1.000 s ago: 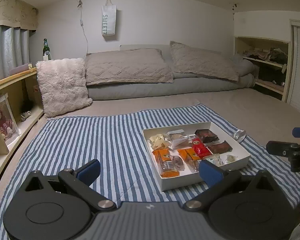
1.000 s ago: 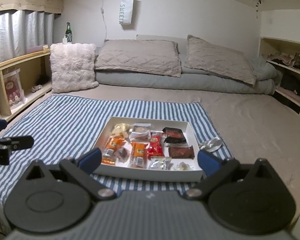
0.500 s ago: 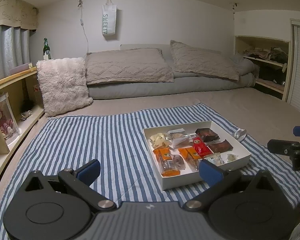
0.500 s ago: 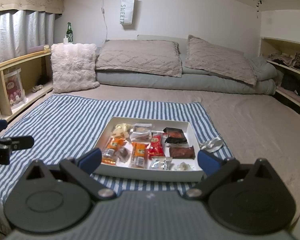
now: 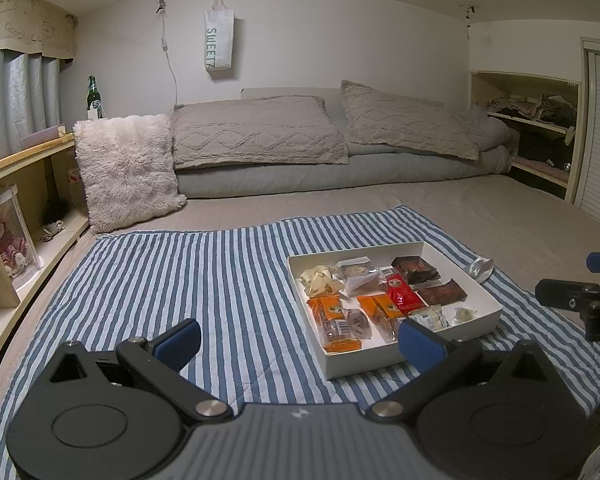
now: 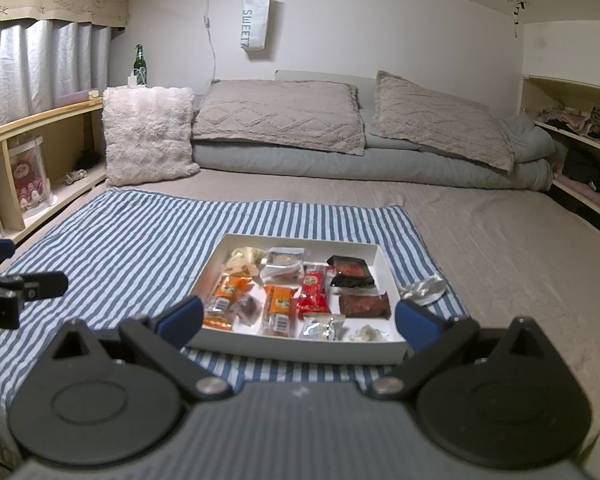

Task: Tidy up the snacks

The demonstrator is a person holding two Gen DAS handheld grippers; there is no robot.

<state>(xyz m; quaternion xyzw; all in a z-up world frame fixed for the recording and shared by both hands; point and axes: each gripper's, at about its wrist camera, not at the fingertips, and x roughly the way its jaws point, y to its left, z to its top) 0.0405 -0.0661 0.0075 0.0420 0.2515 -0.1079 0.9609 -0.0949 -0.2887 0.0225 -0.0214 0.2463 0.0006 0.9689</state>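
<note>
A shallow white box [image 5: 482, 294] [image 6: 216, 260] lies on a blue-and-white striped cloth [image 5: 220, 280] [image 6: 132, 232] spread on the bed. Inside are several wrapped snacks: orange packets [image 6: 228, 290], a red packet [image 6: 314, 290], dark brown packets [image 6: 350, 270], a clear wrapped biscuit [image 6: 286, 264] and pale yellow pieces [image 6: 242, 260]. A silver wrapper [image 6: 424, 288] [image 5: 478, 268] rests on the cloth just right of the box. My left gripper [image 5: 300, 340] is open, near the box's front left. My right gripper [image 6: 298, 318] is open, centred before the box's near wall. Both hold nothing.
Grey pillows [image 6: 278, 116] and a folded duvet [image 6: 340, 168] line the bed's head. A fluffy cushion [image 6: 148, 136] leans at the left. Wooden shelves [image 6: 40, 128] run along the left wall, with a green bottle [image 6: 139, 60]. An alcove shelf [image 6: 572, 132] holds clothes at the right.
Both grippers have drifted slightly; the box sits a touch lower and nearer in the left wrist view. Nothing was grasped or released.
</note>
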